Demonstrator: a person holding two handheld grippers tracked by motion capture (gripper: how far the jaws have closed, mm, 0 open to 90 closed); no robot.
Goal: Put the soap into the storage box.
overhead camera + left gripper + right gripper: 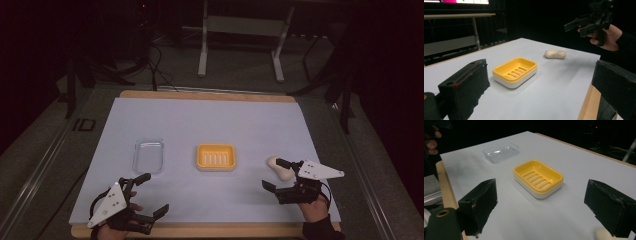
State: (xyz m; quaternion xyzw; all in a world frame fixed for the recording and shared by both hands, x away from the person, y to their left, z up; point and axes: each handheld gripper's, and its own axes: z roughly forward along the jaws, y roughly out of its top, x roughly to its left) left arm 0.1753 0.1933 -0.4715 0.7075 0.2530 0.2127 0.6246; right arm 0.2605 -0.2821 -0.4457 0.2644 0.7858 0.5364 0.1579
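The soap bar lies on the white tabletop at the right, just beside my right gripper. Seen from the high view, its long axis runs slantwise from far-left to near-right, and the gripper's farther jaw reaches over it while the nearer jaw stands clear on the near side. In the right gripper view a pale end of the soap peeks out at the bottom corner, beside the right-hand jaw and not yet squarely between the two. That gripper is spread as wide as it goes and has hold of nothing.

To the left of the soap, apart from it, sits the yellow soap dish, slats up, its long side running across the tabletop. Farther left again is the clear lid.

My left gripper hangs near the front edge, jaws wide apart and holding nothing, well apart from the soap. So I judge the right hand is the one to take it.
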